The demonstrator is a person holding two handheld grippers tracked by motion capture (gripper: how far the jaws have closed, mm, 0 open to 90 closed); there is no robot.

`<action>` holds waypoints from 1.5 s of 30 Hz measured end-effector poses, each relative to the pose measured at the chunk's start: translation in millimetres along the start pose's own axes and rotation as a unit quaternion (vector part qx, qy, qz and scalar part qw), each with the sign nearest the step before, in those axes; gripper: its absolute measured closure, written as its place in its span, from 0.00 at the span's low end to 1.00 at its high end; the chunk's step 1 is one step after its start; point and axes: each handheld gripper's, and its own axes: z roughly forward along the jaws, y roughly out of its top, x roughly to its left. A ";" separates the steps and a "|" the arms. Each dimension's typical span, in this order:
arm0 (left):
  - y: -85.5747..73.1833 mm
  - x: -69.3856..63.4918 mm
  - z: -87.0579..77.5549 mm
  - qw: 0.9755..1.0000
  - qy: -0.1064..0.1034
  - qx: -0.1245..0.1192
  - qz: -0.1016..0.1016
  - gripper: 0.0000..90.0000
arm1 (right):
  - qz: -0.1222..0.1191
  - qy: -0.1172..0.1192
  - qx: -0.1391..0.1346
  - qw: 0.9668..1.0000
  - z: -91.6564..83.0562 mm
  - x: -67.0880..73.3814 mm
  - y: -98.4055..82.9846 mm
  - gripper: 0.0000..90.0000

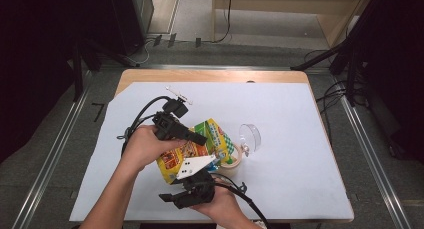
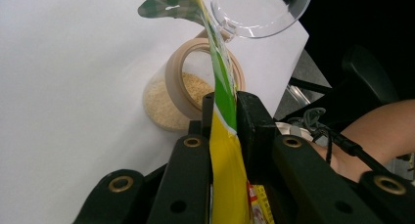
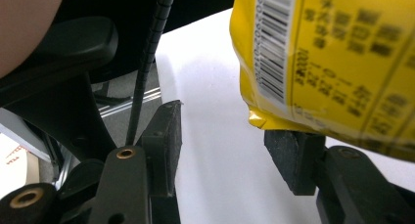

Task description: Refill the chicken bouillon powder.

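A: Start nearest the person. What is the right gripper doing?

B: In the right gripper view its jaws stand apart with nothing pinched. The bottom corner of the yellow bag hangs just above the pad on one side; whether it brushes that pad I cannot tell. So it is released, and I judge it sits there to steady the bag's lower end, or to take a fresh hold.

A: And the left gripper?

B: Clenched on the yellow bag. In the left gripper view the bag's thin upper edge runs up between the two pads and both press on it. Holding it by that edge keeps the bag's top out ahead of the claw, I'd say for pouring.

A: Which way does the bag run?

B: In the high view the yellow bag lies slantwise, long axis from its lower end just ahead of the right gripper up to the green top, which points away from the person, toward the jar.

A: What lies beyond the left claw?

B: Just past its tips, the small jar, partly filled with pale grains, its tan-rimmed mouth turned toward the claw. Farther still, a clear lid, by the jar's far side. Everything rests on the white table cover.
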 end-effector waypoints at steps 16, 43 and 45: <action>-4.2 6.2 -6.0 1.000 -0.014 0.004 0.003 0.97 | -0.003 -0.013 0.010 1.000 2.0 -5.8 -7.5 0.54; -0.2 10.6 1.8 0.999 -0.036 -0.006 0.020 0.99 | -0.009 -0.012 0.013 1.000 7.2 -10.2 -14.2 0.51; -1.0 10.2 -0.4 0.999 -0.036 -0.006 0.022 0.99 | -0.010 -0.011 0.014 1.000 7.5 -8.7 -14.0 0.50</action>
